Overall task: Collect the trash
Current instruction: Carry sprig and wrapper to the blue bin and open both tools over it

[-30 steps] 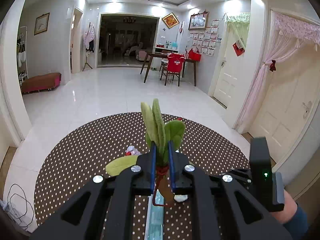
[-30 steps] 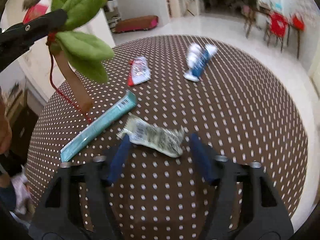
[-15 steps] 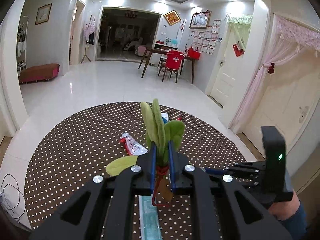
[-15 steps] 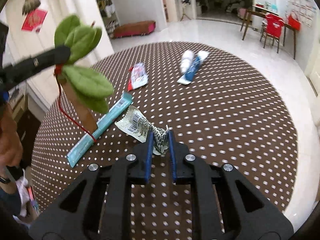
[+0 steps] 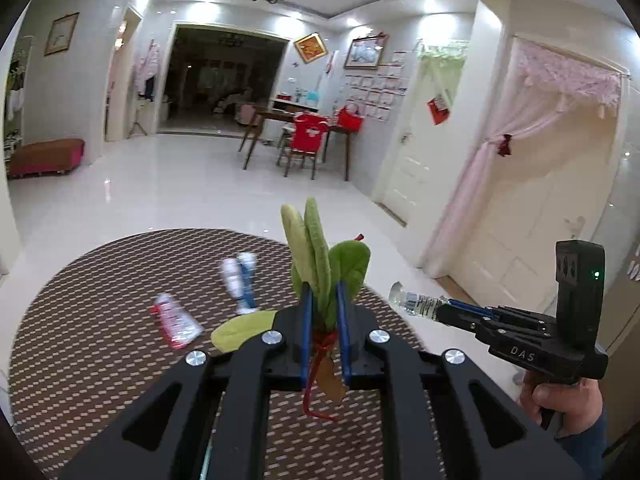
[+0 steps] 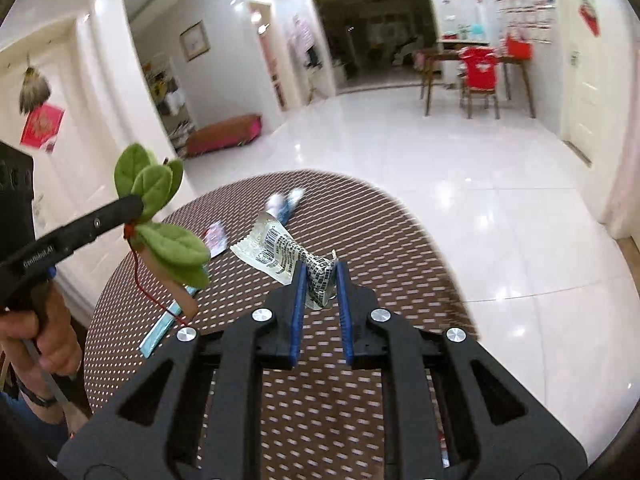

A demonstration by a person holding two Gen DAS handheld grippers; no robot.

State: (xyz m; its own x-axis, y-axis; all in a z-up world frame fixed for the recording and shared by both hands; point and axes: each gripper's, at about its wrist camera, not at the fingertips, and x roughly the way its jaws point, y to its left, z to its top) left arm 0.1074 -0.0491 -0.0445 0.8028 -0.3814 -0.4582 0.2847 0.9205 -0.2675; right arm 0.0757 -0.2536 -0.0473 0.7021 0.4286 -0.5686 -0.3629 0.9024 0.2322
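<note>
A brown counter (image 6: 360, 216) with white dots carries a red-and-white packet (image 5: 174, 322) at centre left, green leaves (image 5: 320, 256) tied with red string, and a silver wrapper (image 6: 280, 250) printed black.

Round brown dotted mat (image 6: 400, 240): right half bare; red-white wrapper (image 5: 174, 322), blue-white tube (image 5: 240, 280), teal flat box (image 6: 162, 328) clutter left.
</note>
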